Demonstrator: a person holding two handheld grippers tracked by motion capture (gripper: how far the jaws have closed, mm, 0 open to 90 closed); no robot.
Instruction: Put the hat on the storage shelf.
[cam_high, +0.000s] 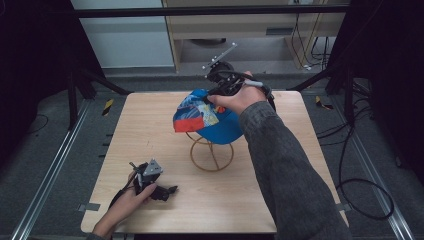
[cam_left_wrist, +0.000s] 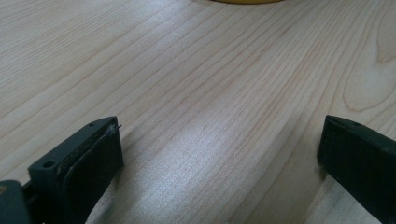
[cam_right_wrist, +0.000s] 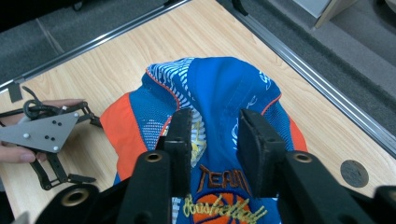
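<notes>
A blue cap (cam_high: 210, 120) with orange and patterned panels sits tilted on a wire hoop stand (cam_high: 212, 152) at the middle of the wooden table (cam_high: 145, 125). My right gripper (cam_high: 211, 96) reaches down onto its far side. In the right gripper view the jaws of that gripper (cam_right_wrist: 215, 126) pinch a raised fold of the cap's crown (cam_right_wrist: 219, 79). My left gripper (cam_high: 169, 190) lies low on the table at the front left, held by a hand. Seen in its own view, the left gripper (cam_left_wrist: 219, 140) stands open over bare wood. Its grey plate (cam_right_wrist: 42, 130) shows beside the cap.
A yellow strip of the stand's base ring (cam_left_wrist: 245, 1) shows at the top of the left gripper view. Metal rails (cam_high: 50, 170) run along both sides of the table. Cables (cam_high: 360, 190) lie on the floor to the right.
</notes>
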